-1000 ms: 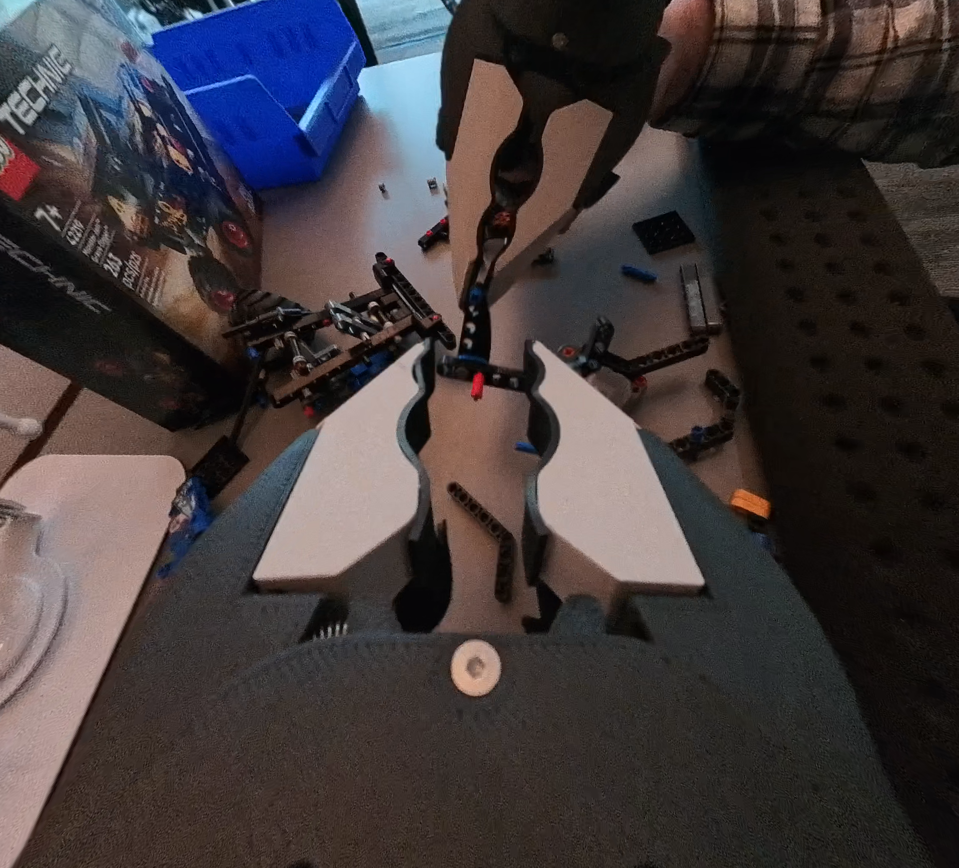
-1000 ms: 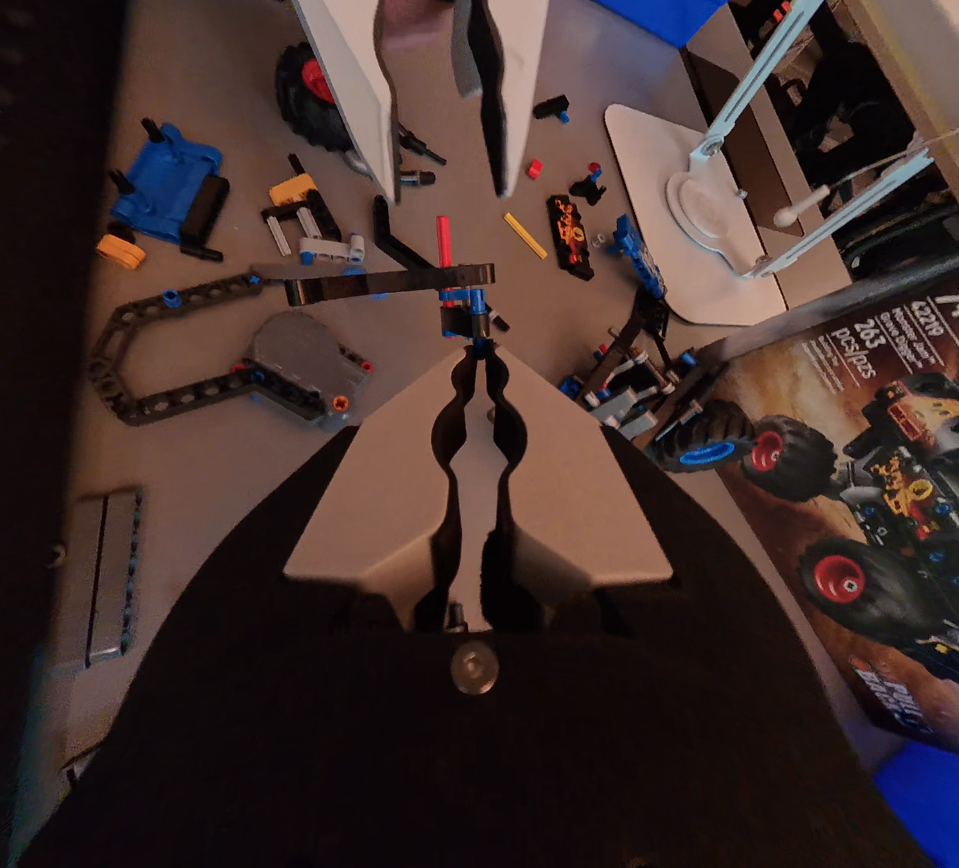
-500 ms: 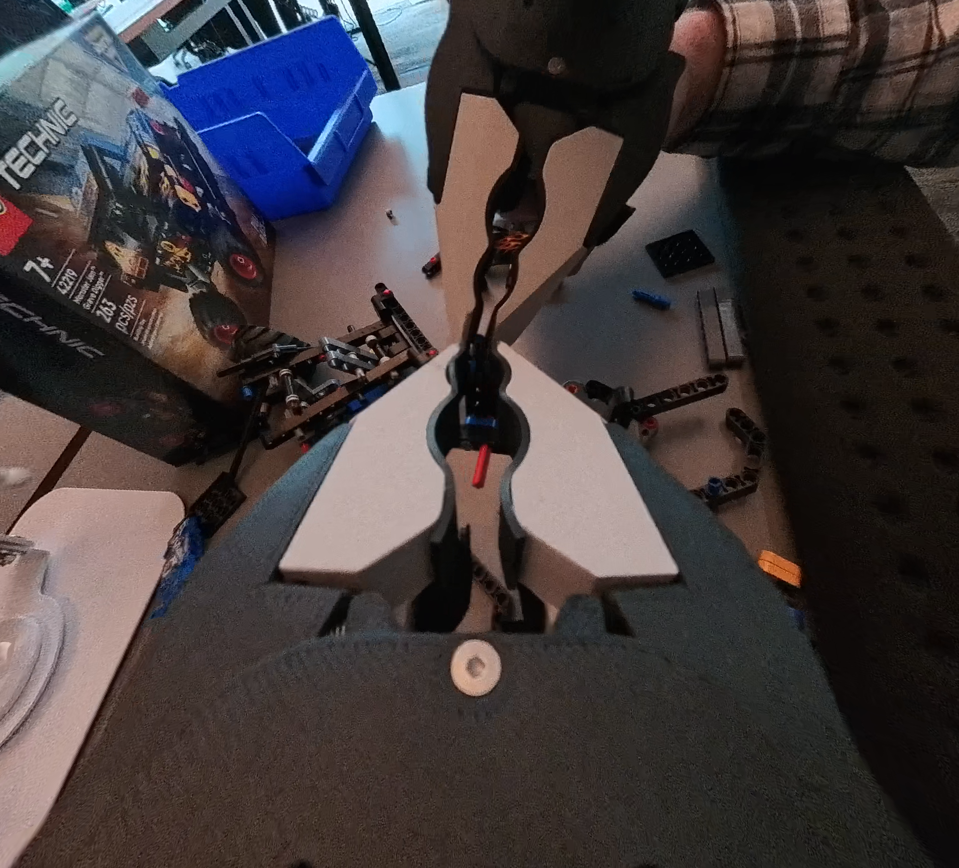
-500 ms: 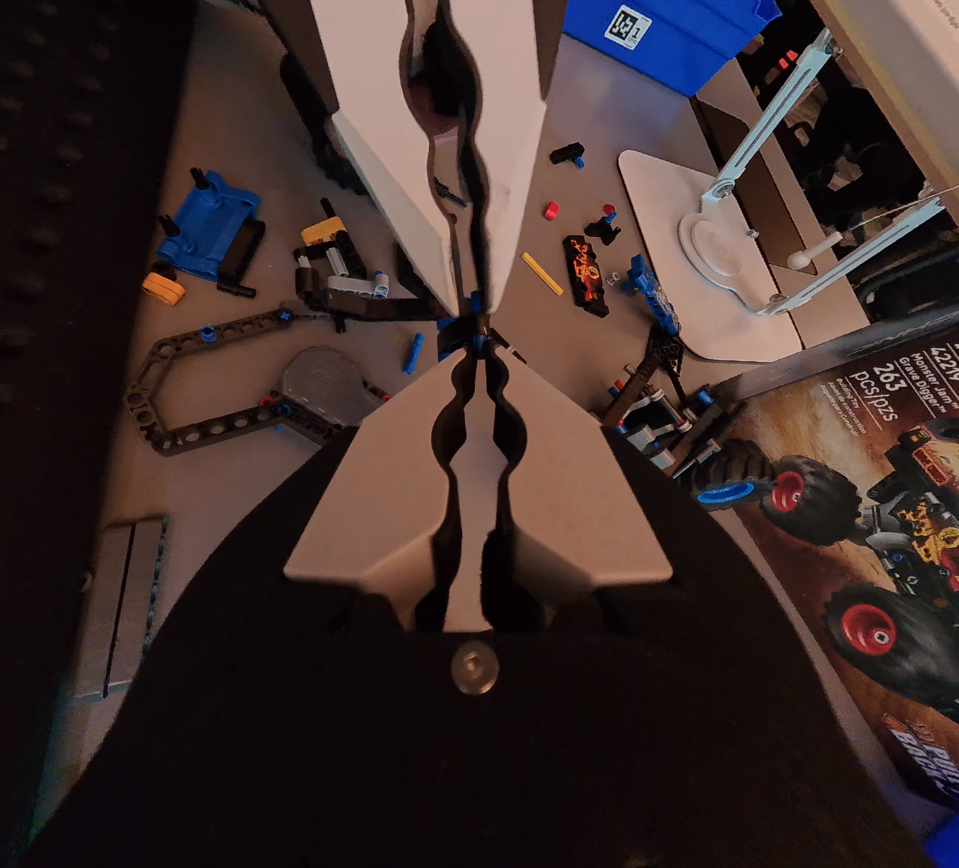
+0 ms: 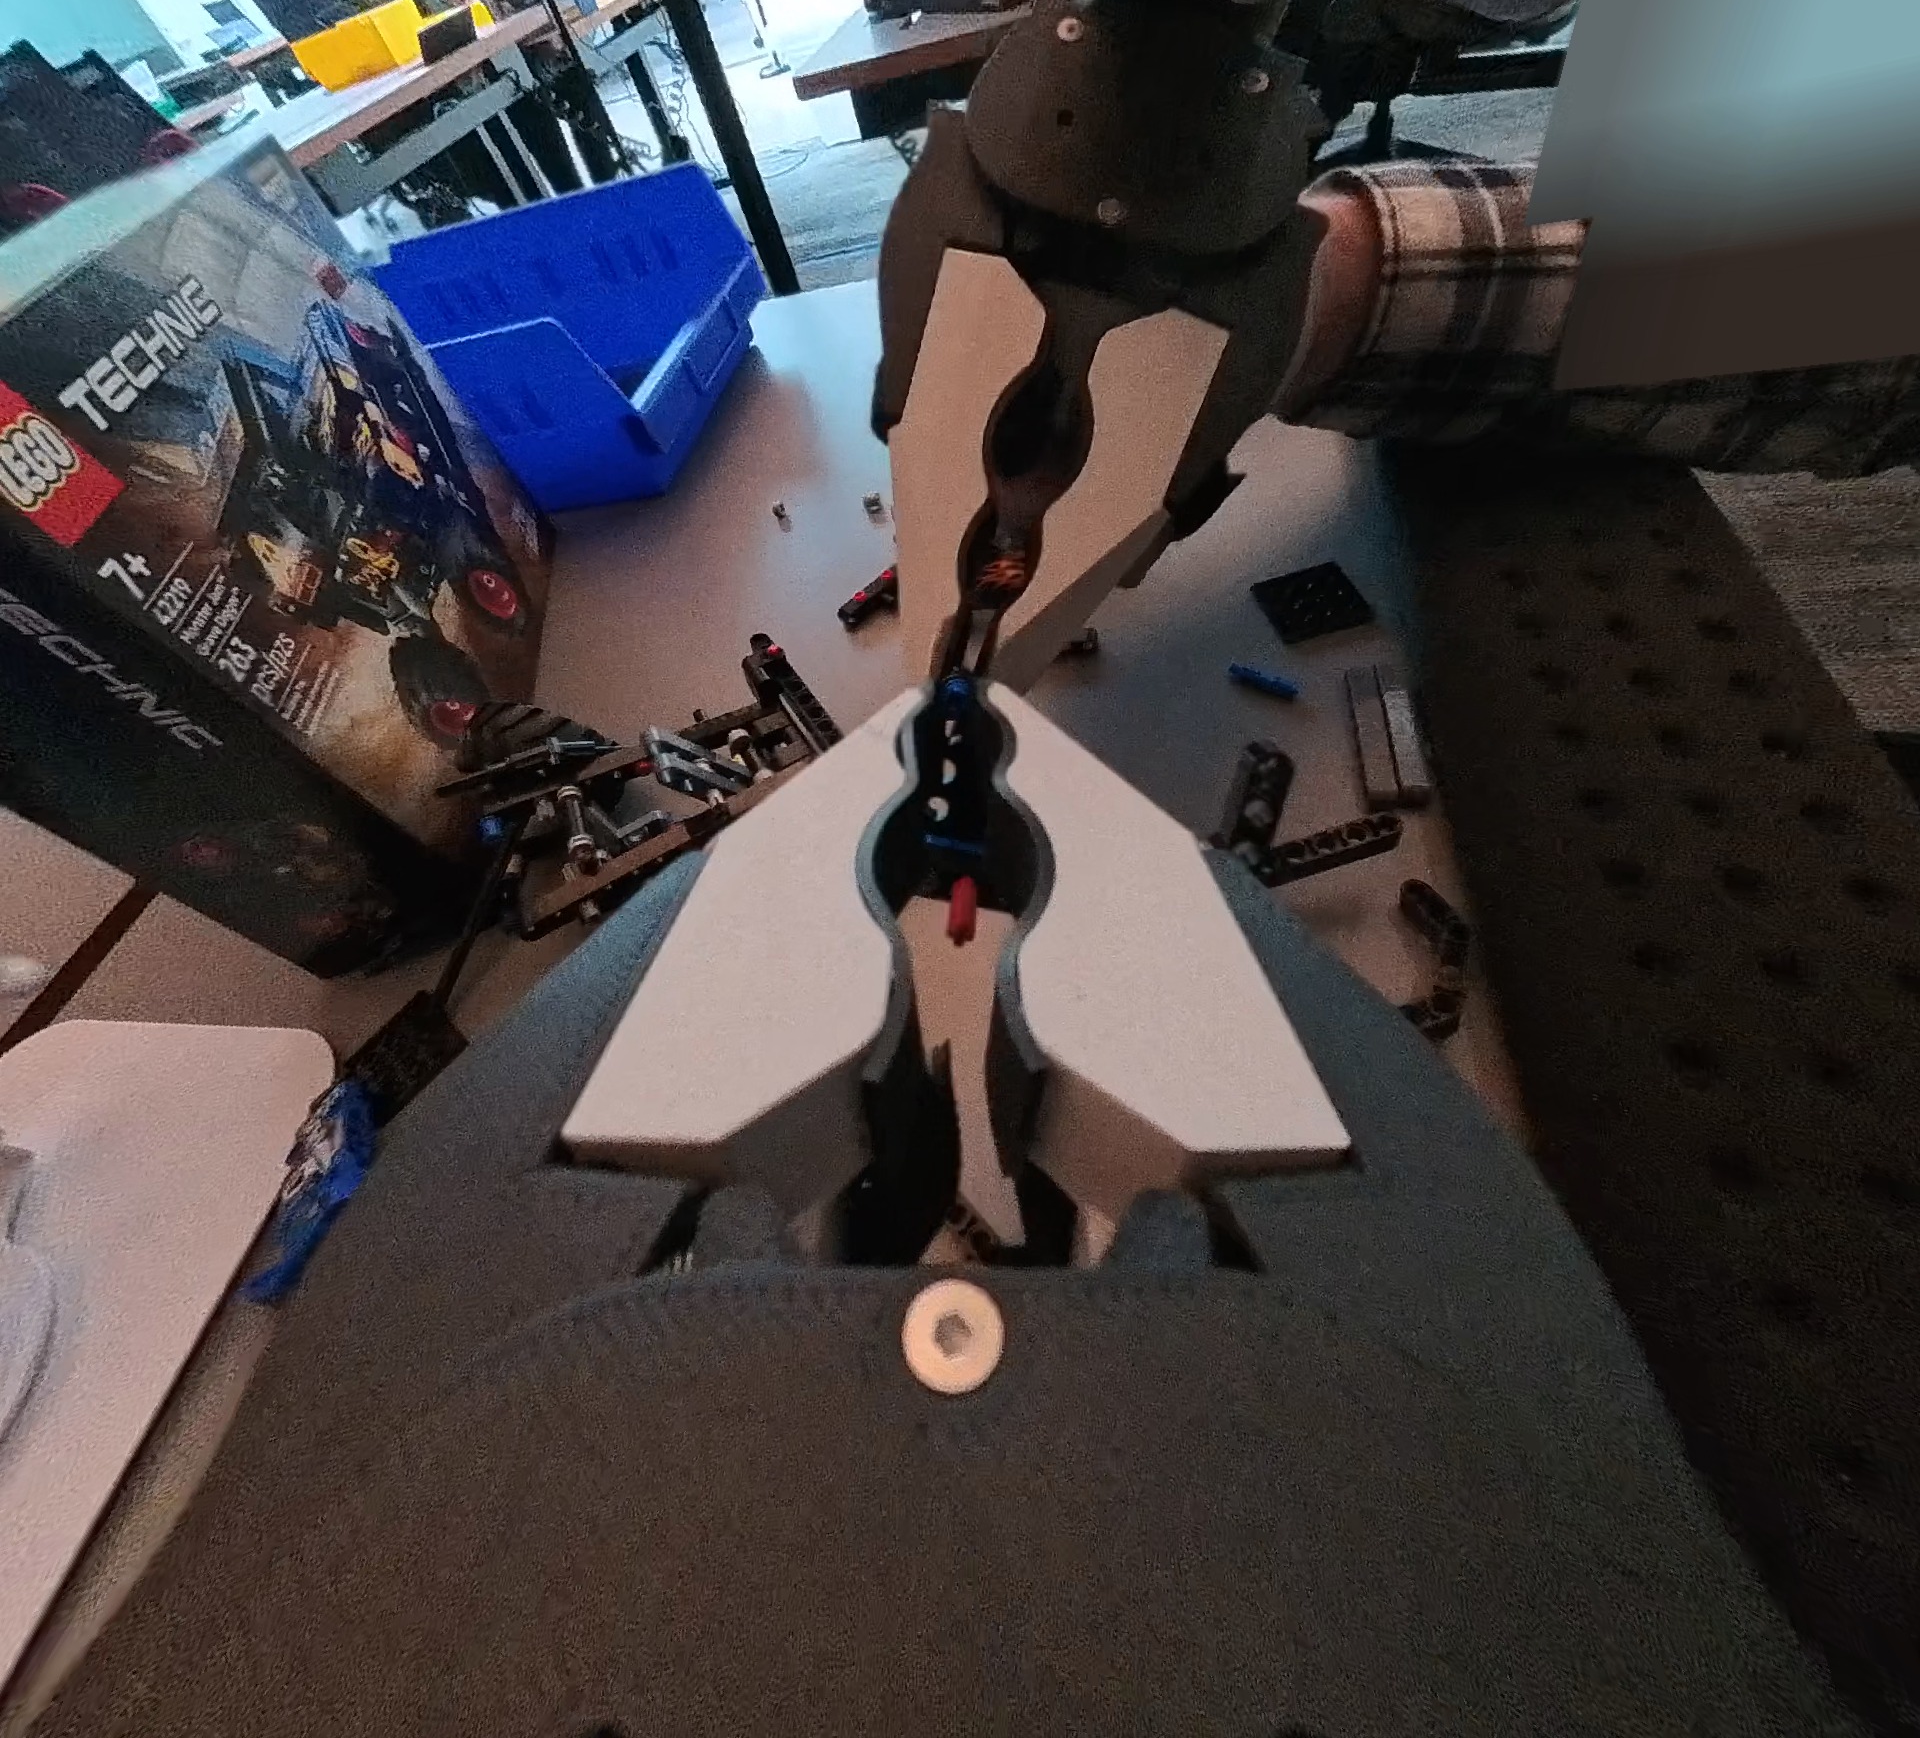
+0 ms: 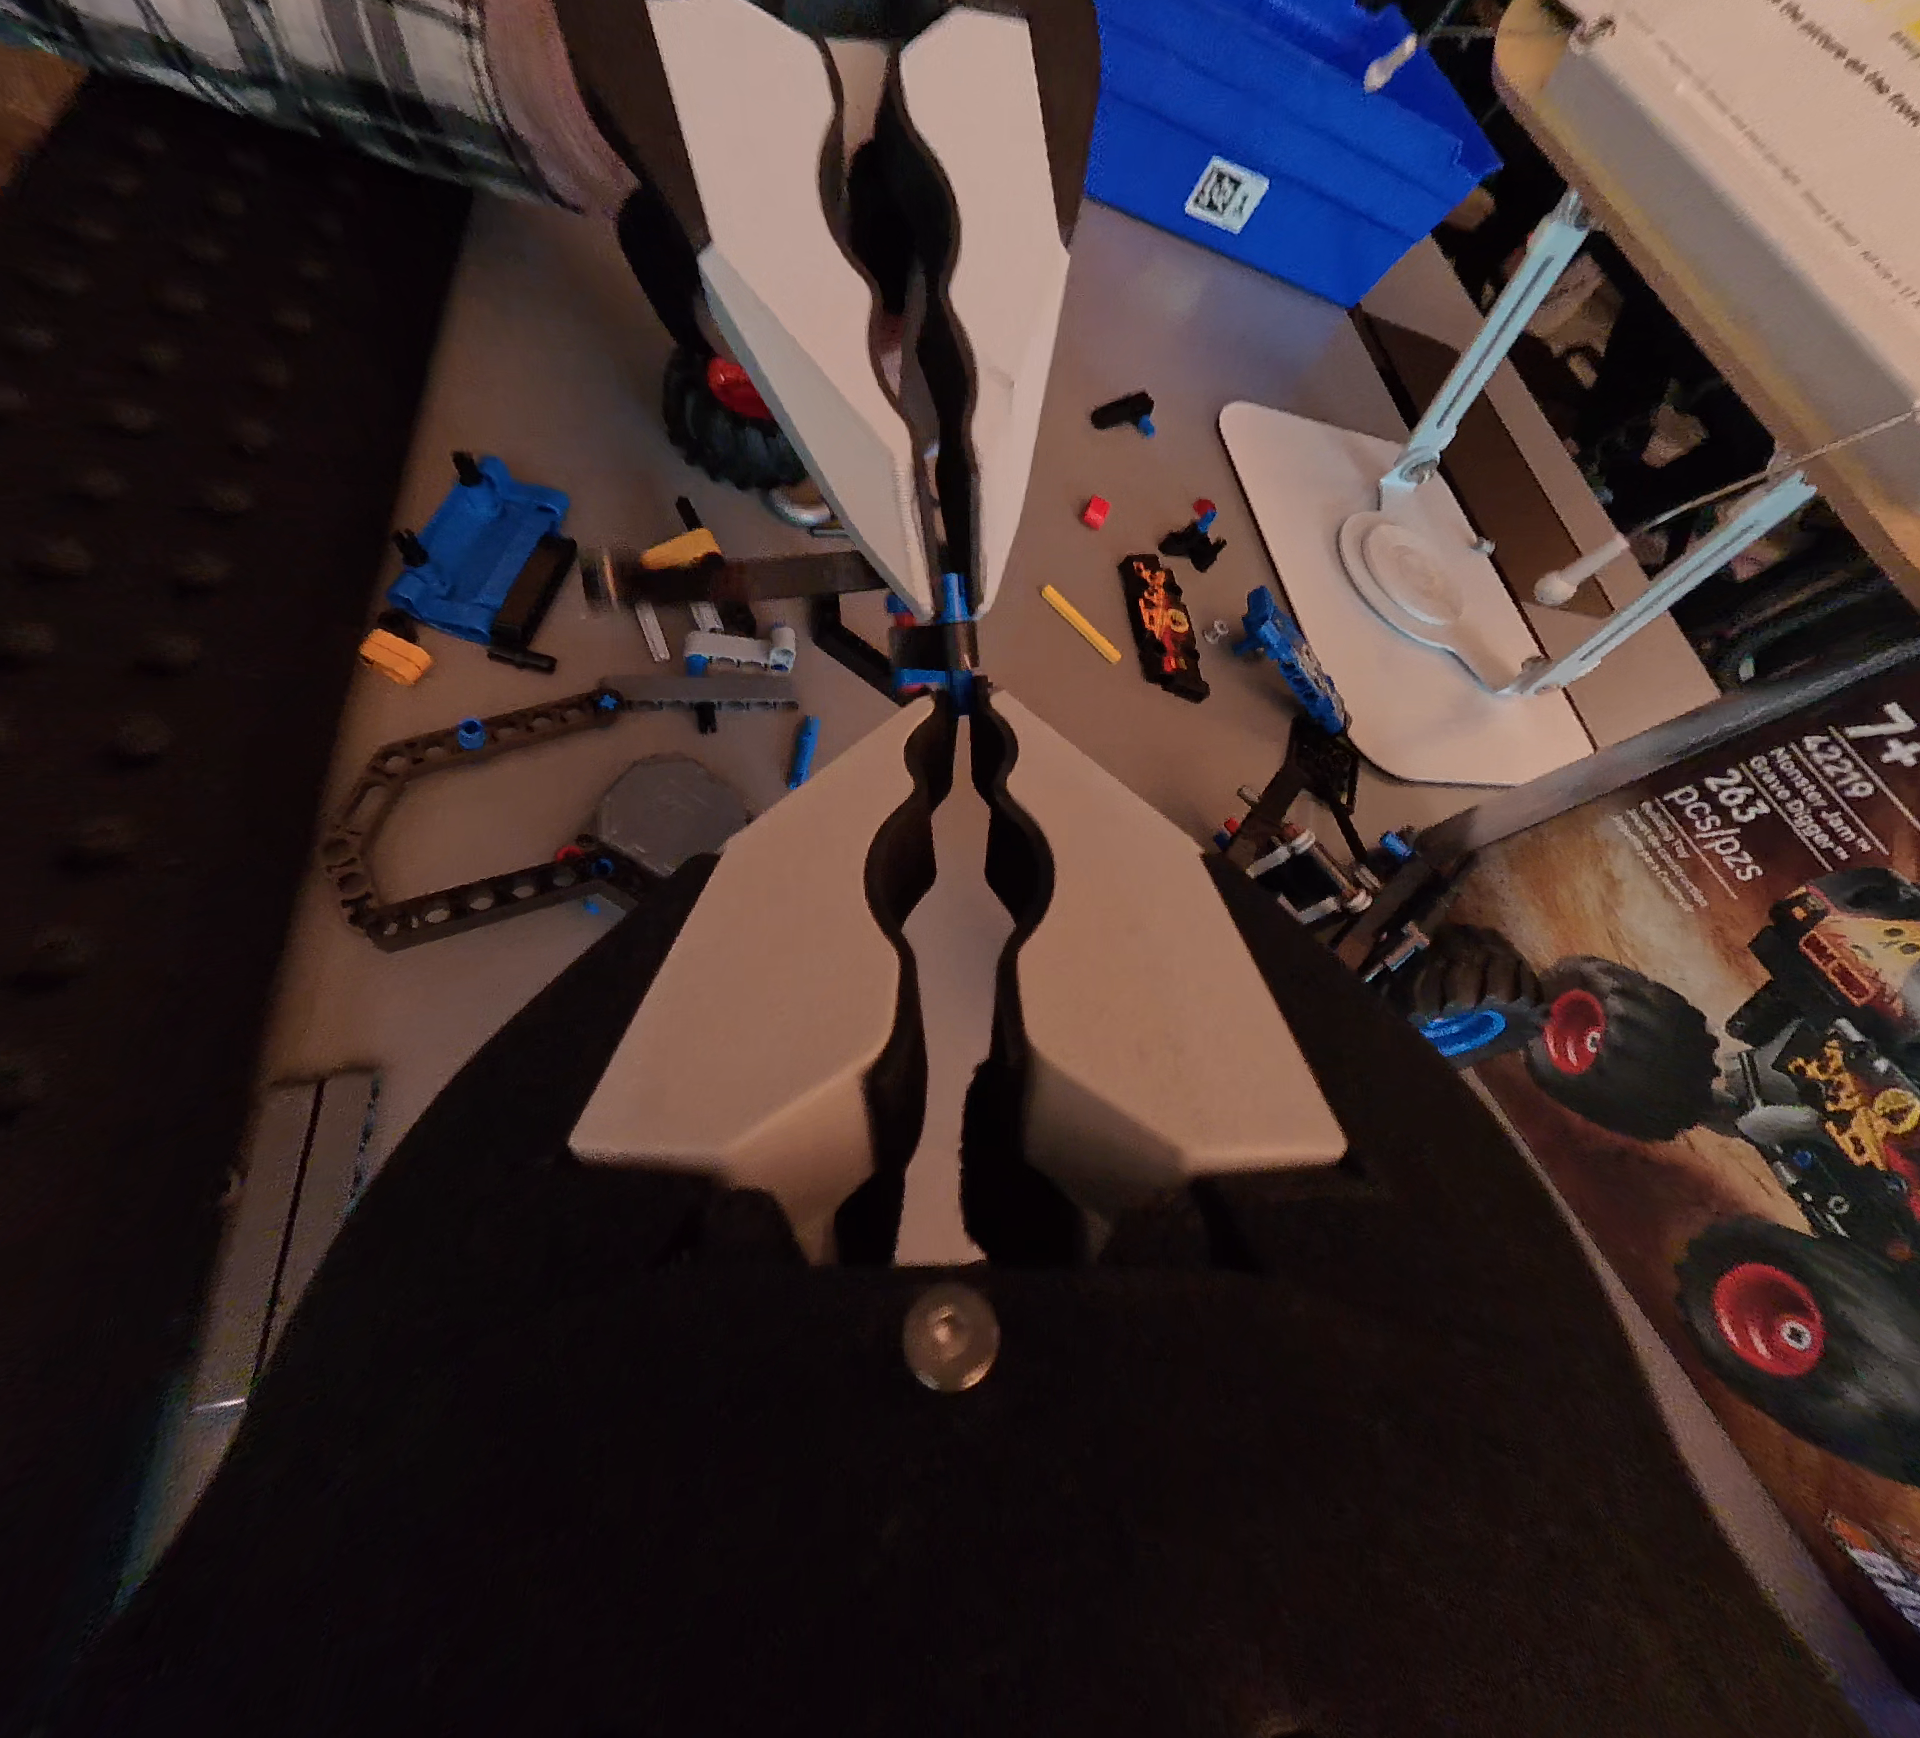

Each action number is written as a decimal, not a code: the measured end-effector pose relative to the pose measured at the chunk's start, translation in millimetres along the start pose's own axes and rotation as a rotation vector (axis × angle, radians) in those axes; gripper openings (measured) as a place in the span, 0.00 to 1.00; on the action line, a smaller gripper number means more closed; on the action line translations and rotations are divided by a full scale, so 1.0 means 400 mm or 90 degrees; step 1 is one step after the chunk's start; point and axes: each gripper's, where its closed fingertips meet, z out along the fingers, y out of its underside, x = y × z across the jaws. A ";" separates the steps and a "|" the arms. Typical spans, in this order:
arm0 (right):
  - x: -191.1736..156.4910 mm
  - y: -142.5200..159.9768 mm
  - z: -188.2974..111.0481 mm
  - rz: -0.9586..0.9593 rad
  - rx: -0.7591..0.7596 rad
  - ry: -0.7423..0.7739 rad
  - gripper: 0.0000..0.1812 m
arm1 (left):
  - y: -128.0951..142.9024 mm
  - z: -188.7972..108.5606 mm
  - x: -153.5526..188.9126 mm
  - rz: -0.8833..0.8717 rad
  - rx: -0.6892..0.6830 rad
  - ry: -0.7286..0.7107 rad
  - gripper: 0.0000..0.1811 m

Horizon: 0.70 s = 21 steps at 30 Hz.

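Note:
A small black beam assembly [image 5: 940, 795] with blue pins and a red axle [image 5: 961, 909] hangs in the air between both grippers. My left gripper [image 5: 954, 701] is shut on it, and the beam lies in the gap between its fingers. My right gripper [image 5: 971, 649] comes from the far side, tip to tip with the left, and is shut on the assembly's blue-pinned end. In the right wrist view the assembly [image 6: 935, 649] sits between my right gripper [image 6: 951, 712] and the left gripper [image 6: 940, 597] above it.
On the grey table [image 5: 675, 587] stand a toy set box [image 5: 239, 545] and a blue bin [image 5: 582, 358]. A partly built black chassis [image 5: 644, 795] and several loose parts lie around. A black perforated mat [image 5: 1662, 857] lies right, a white stand base [image 6: 1382, 587] beside the box. A plaid sleeve [image 5: 1455, 286] is behind the right gripper. My left and right fingertips are right by each other.
My left gripper was open a second ago and has closed on the beam assembly that the right gripper held. Both grippers have risen above the table together.

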 end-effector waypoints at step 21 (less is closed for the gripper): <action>0.018 -0.050 0.006 0.190 0.100 -0.003 0.14 | -0.082 -0.019 -0.021 -0.068 0.136 -0.003 0.00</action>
